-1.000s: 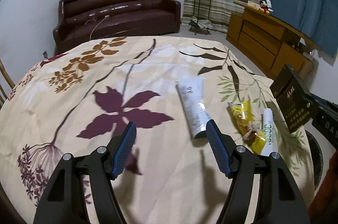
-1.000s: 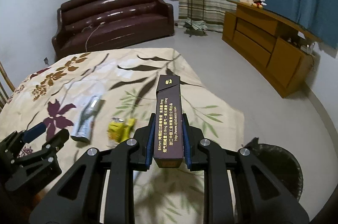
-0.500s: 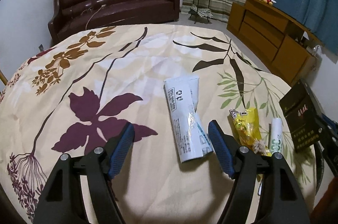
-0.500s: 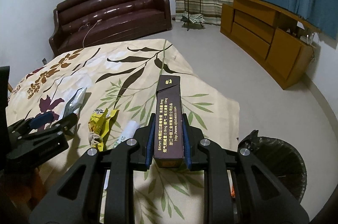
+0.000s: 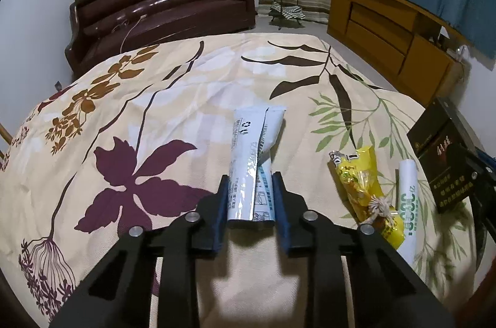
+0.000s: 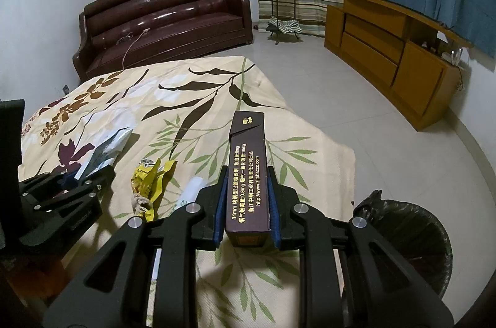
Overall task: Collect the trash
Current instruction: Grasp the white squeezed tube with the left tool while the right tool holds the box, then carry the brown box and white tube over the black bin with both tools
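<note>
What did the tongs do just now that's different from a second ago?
The left tongs slid forward over the white tube and have just closed on it. The right tongs stayed clamped on the dark box. The yellow wrapper and the white roll stayed put.

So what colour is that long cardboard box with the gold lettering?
Dark brown, almost maroon, long cardboard box with gold print; clearest in the right wrist view.

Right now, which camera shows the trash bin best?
The right wrist view: the trash bin with its black liner sits on the floor beside the bed, lower right. The left wrist view shows only a dark sliver at its right edge.
</note>
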Available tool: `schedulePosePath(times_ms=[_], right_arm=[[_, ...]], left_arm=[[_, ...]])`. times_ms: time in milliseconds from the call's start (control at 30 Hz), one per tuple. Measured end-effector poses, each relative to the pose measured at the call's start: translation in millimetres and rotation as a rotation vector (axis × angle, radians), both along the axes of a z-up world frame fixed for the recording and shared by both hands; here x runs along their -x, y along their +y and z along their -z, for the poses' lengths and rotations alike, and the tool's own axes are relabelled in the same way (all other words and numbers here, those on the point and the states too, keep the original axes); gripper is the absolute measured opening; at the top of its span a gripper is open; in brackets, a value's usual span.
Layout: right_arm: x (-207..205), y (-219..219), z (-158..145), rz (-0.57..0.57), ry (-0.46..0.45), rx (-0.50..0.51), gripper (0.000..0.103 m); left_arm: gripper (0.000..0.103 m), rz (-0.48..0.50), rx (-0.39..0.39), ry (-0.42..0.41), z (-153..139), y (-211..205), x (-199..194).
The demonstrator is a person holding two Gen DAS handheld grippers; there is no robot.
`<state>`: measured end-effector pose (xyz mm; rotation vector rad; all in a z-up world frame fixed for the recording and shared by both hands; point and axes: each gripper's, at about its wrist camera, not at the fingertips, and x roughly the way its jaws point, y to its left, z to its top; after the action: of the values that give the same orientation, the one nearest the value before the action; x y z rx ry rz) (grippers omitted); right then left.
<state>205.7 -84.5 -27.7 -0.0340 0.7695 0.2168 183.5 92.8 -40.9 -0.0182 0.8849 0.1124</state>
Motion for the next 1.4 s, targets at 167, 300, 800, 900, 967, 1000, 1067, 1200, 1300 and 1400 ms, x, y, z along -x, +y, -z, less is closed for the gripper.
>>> schedulePosePath(times_ms=[167,300,800,900,967,1000,1067,1200,1300,1400], right_arm=[[0,0,0,0.000,0.000,0.000,0.022],[1,1,0,0.000,-0.001,0.000,0.022],[30,-4,-2,0.011,-0.015,-0.007,0.022],[41,-8,-4,0.018,-0.019,-0.009,0.022],[46,-14,-5,0.024,-0.020,-0.010,0.022],[50,-18,-6,0.028,-0.021,-0.011,0.022],[56,-25,-6,0.035,-0.022,-0.011,0.022],[69,-41,-9,0.058,-0.028,-0.012,0.022],[78,-53,-10,0.076,-0.031,-0.011,0.022],[86,-65,-10,0.093,-0.033,-0.008,0.022]], left_arm=[[0.022,0.013,0.001,-0.021,-3,-3,4],[0.021,0.020,0.008,-0.033,-5,-6,12],[0.020,0.033,0.036,-0.085,-28,-16,45],[0.020,0.039,0.048,-0.093,-33,-21,55],[0.020,0.045,0.051,-0.098,-35,-24,60],[0.020,0.050,0.052,-0.102,-37,-27,64],[0.020,0.047,0.056,-0.110,-39,-31,68],[0.020,0.072,0.064,-0.125,-44,-44,79],[0.020,0.091,0.070,-0.132,-47,-54,86],[0.020,0.117,0.076,-0.139,-49,-68,93]])
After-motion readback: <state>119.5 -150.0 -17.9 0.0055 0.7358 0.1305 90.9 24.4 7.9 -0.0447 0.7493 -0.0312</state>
